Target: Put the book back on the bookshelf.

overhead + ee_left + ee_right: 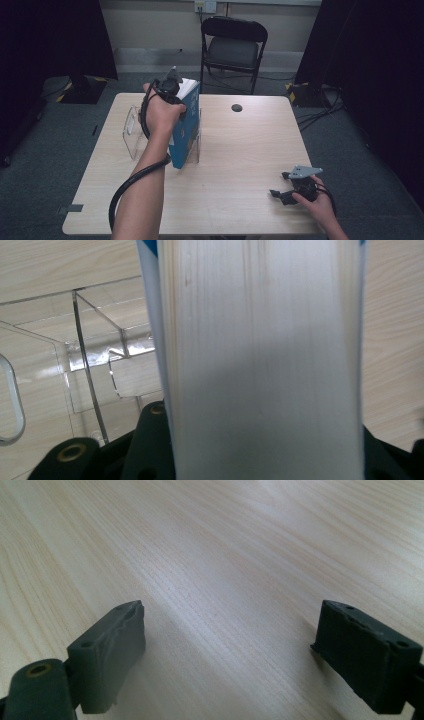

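One thick blue book (186,131) stands upright in the clear acrylic book stand (131,131), clamped at its top by the left gripper (172,90), page edges between the jaws. Well right of the stand, the right gripper (281,194) rests low over the wooden table (240,150), jaws wide, holding nothing.

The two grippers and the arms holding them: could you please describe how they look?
Both grippers, left gripper and right gripper, are black with blocky dark fingers and a grey three-cornered plate on top. A black cable trails from the left one. The forearms are bare, without sleeves.
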Motion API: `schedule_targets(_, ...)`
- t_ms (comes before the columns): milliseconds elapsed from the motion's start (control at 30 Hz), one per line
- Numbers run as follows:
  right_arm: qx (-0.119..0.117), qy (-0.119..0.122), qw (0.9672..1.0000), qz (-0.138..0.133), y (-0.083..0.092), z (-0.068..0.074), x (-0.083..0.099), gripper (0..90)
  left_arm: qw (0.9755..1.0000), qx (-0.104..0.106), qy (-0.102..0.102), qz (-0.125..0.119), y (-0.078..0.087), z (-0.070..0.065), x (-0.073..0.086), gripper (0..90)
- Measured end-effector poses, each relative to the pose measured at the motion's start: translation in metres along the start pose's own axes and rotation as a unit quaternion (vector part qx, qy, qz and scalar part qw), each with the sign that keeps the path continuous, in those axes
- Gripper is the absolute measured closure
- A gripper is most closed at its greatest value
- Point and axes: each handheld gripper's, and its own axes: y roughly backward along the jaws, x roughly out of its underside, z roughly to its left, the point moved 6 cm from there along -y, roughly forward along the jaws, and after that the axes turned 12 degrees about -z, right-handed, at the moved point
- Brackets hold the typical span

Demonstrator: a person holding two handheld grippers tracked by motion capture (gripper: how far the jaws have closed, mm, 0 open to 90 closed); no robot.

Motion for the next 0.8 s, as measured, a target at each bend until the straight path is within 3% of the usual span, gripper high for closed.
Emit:
schedule_targets(333, -0.001, 0.001, 1.0, 0.0, -0.0001, -0.0002, -0.0001, 11.8, 0.9999, -0.011, -0.006, -0.008, -0.0044, -0.0008, -0.0007, 61.8)
schedule_targets(433, 0.0, 0.002, 1.0, 0.001, 0.0, -0.0003, -0.0001, 11.8, 0.9999, -0.01, 0.006, -0.01, -0.0047, -0.0006, -0.0006, 61.8)
schedule_targets(800, 0.0, 0.002, 1.0, 0.001, 0.0, -0.0003, -0.0001, 11.8, 0.9995, -0.026, 0.014, -0.011, -0.0086, -0.0017, 0.0017, 61.9)
